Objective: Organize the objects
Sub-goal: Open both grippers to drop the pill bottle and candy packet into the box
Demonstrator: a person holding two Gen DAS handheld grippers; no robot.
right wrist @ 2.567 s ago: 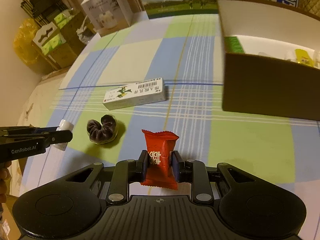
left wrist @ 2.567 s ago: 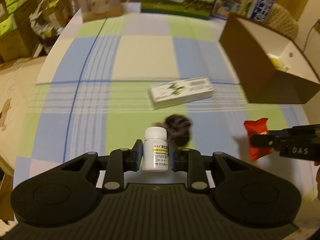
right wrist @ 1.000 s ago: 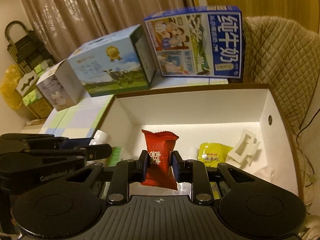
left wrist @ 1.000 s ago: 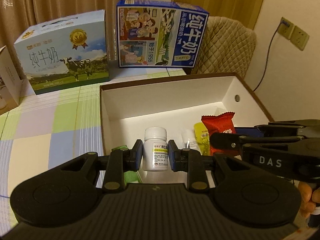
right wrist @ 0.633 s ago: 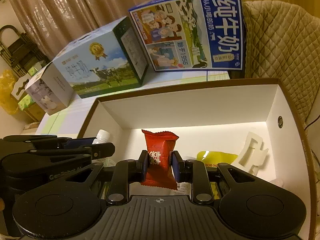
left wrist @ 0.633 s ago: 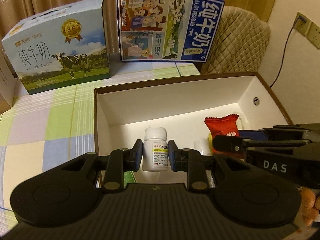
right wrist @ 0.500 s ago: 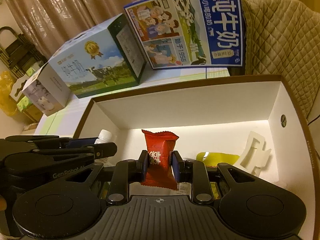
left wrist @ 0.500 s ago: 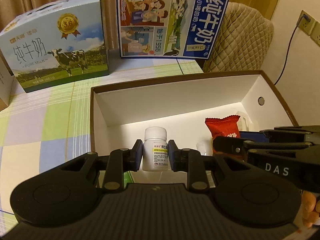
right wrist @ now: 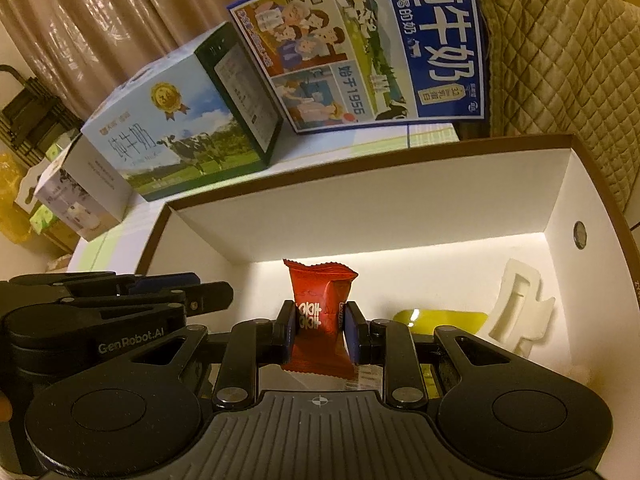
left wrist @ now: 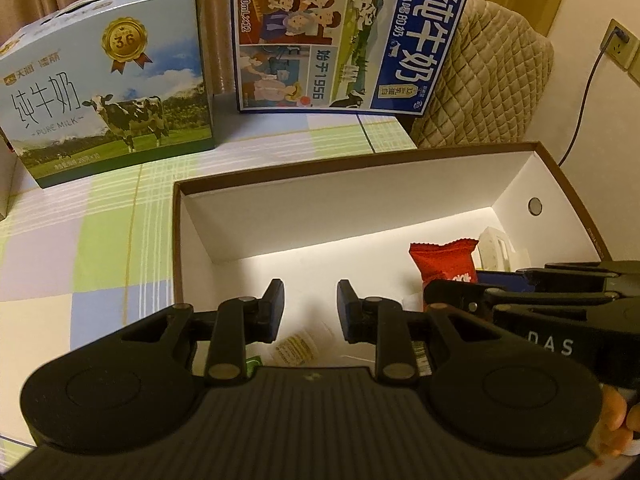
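My left gripper [left wrist: 310, 304] is open over the brown-rimmed white box [left wrist: 360, 208]. The white medicine bottle [left wrist: 300, 344] lies blurred below its jaws, inside the box. My right gripper [right wrist: 318, 324] is shut on the red snack packet [right wrist: 320, 316] and holds it above the box floor. The packet also shows in the left wrist view [left wrist: 444, 260], with the right gripper [left wrist: 452, 286] beside it. The left gripper also shows at the left of the right wrist view [right wrist: 216, 296].
Inside the box lie a yellow packet [right wrist: 440, 318], a white foam insert [right wrist: 520, 308] and a green item [left wrist: 252, 362]. Two milk cartons [left wrist: 112, 80] [left wrist: 344, 36] stand behind the box on the checked tablecloth [left wrist: 80, 240]. A quilted chair [left wrist: 492, 76] is at the right.
My left gripper has opened and the white bottle has dropped from it into the box. My right gripper still holds the red packet over the box.
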